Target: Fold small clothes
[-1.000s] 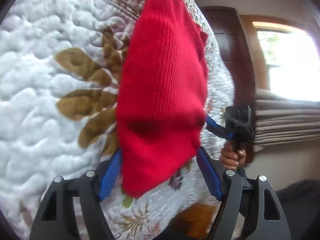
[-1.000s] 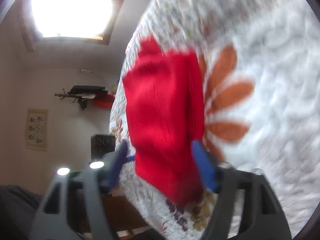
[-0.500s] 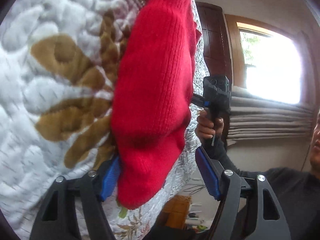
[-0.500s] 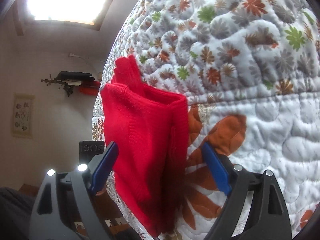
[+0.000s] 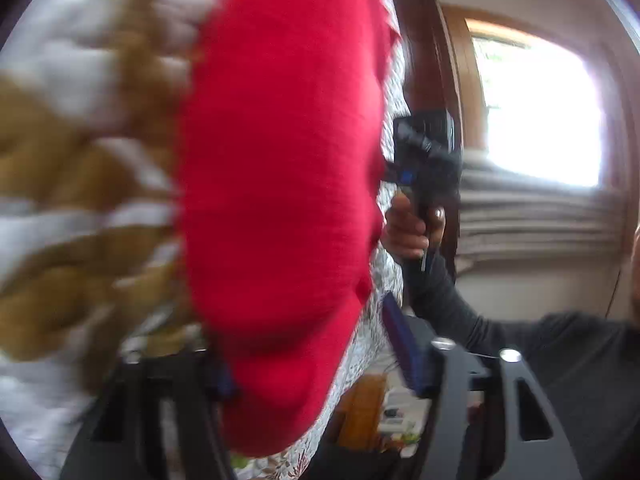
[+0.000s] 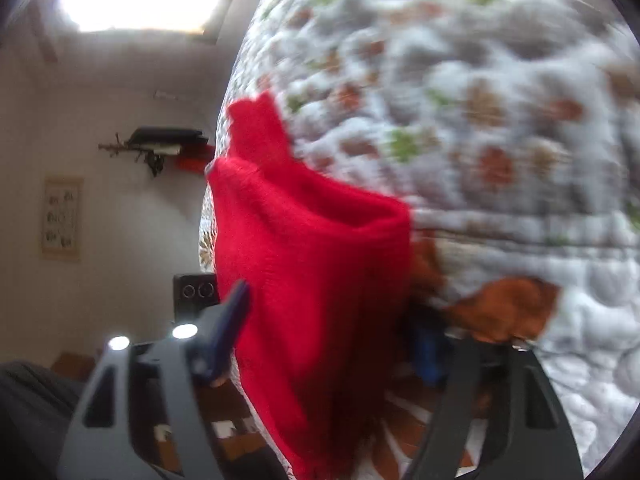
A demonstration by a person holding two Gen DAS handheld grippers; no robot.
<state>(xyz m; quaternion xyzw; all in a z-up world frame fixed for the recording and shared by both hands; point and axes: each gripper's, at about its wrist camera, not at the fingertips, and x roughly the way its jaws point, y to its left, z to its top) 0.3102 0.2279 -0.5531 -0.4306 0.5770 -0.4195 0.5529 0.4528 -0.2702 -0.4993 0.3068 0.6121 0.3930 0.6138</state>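
Observation:
A red knit garment lies folded on the quilted bedspread. My left gripper is open, its blue pads standing either side of the garment's near end. In the right wrist view the same red garment shows a folded top edge and a small flap sticking up behind. My right gripper is open too and straddles that end; its right pad is partly hidden behind the cloth. Both views are blurred by motion.
A hand in a dark sleeve holds the black gripper body past the bed edge. A bright window with folded blinds is behind. A wall shelf and framed picture are at the left.
Both grippers have moved in closer over the garment's ends, which now fill more of each view. The jaws stay wide apart, and the garment keeps its folded shape.

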